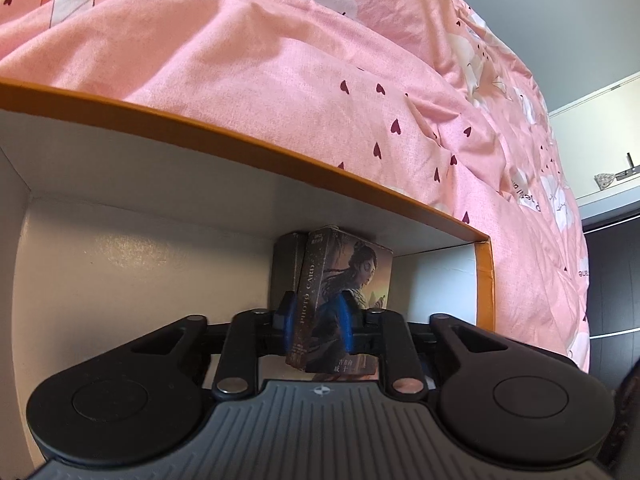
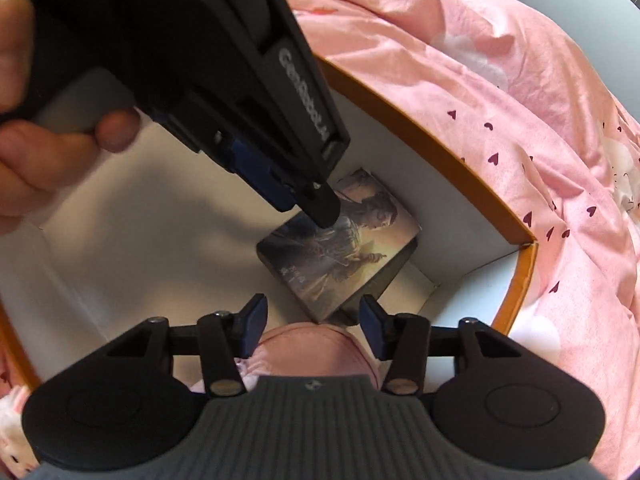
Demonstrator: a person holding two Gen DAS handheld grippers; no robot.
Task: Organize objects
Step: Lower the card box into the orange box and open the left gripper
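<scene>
Orange-rimmed cardboard box (image 1: 360,178) with white inner walls sits on a pink bedspread (image 1: 240,40) printed with small dark hearts. Inside it, toward the lower centre of the left wrist view, the left gripper (image 1: 318,326) is closed on a card pack (image 1: 344,280), its blue pads pressing the pack's two broad faces near the bottom end. A second, darker pack (image 1: 286,268) stands just behind it, touching or nearly so, against the far wall.

In the right wrist view the same card pack (image 2: 340,248) lies near the box's far right corner, in the middle of the frame, with the left gripper (image 2: 316,208) coming down on it from the upper left and a hand (image 2: 40,128) visible at the left edge. The right gripper (image 2: 314,320) hangs above the near rim with its fingers spread and nothing between them.

The step in hand looks like setting the pack down inside the box. To do it well, I judge the pack should be slid flush beside its neighbour and squared to the wall before the pads let go, then released gently so it does not topple. The open gripper should stay clear of the rim.

The pack is a small rectangular carton, glossy, with a painted figure of a long-haired woman in warm gold and brown tones, small white characters near one end, and lettering along its dark spine.
</scene>
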